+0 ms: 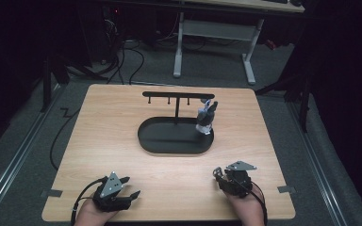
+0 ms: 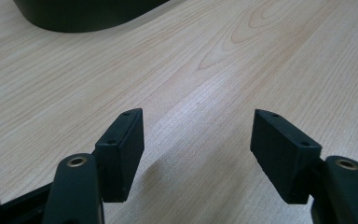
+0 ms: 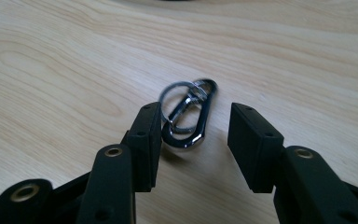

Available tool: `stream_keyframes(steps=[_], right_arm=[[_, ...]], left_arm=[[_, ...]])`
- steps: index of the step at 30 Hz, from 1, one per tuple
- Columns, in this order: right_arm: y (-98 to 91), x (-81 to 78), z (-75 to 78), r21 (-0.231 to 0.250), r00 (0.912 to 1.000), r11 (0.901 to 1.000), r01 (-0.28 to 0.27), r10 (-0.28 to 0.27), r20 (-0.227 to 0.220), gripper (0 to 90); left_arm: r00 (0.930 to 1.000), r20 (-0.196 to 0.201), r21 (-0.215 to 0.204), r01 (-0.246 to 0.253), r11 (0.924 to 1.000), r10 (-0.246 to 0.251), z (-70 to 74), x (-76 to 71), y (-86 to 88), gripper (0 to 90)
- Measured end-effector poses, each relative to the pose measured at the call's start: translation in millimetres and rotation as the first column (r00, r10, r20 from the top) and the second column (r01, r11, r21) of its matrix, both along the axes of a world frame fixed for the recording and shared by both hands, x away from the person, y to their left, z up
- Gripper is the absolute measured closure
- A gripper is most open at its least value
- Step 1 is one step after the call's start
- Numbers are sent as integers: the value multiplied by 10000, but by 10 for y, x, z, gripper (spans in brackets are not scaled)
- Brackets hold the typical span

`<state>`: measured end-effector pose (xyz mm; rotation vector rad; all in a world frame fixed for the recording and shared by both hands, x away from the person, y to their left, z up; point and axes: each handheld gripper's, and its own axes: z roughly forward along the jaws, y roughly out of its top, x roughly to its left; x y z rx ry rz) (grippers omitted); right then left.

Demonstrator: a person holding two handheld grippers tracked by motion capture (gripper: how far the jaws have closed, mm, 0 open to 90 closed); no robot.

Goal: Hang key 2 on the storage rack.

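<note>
- Pale wood grain covers the tabletop [image 1: 122, 141] in the high view, and a black oval tray [image 1: 169, 141] sits near its middle with a thin T-shaped hanger stand [image 1: 176, 96] rising from it.
- A small dark and white item [image 1: 206, 118] hangs from the right end of that stand's bar, low over the tray's right side; what it is I cannot tell.
- At the near edge, the left claw [image 1: 128, 186] rests in the person's left hand [image 1: 92, 214], jaws spread and pointing toward the tray, well apart from it.
- The right claw [image 1: 218, 173] lies at the near right in the right hand [image 1: 245, 207], with a small metal carabiner [image 1: 216, 173] just at its tip on the wood.
- From the left gripper view, the left claw [image 2: 198, 154] is released: both black jaws stand wide apart over bare wood with nothing between them, and the tray's dark rim [image 2: 88, 16] shows at the top.
- From the right gripper view, the right claw [image 3: 195, 144] is released too, with a wide gap between its jaws.
- The carabiner [image 3: 200, 119] lies flat on the tabletop with a key ring [image 3: 177, 93] looped through it; its rounded end sits just beside the left-hand jaw, maybe touching it, and clear of the other jaw.
</note>
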<state>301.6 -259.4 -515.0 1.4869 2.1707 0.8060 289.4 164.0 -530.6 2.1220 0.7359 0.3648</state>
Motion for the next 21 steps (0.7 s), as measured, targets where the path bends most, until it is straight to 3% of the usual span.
stream_keyframes(steps=[6,11,16,17,21], right_arm=[[-159,-11,13,209,9997,9995,232,-230,-86,561],[-235,30,91,598,9980,9978,-289,321,-542,548],[-246,62,123,302,9919,9975,-642,671,-1079,525],[-228,80,119,84,9869,9972,-737,742,-1430,520],[-188,134,146,-142,9753,9949,-999,951,-1992,515]], left_arm=[[10000,-38,85,-26,10000,26,-11,3,-9,355],[10000,-48,78,-20,10000,20,-9,-11,-15,354],[10000,-78,14,-6,10000,6,-3,-8,-2,354],[10000,-74,-12,-16,10000,16,-6,-7,2,354],[9999,-101,-69,3,10000,-4,-4,-7,10,354]])
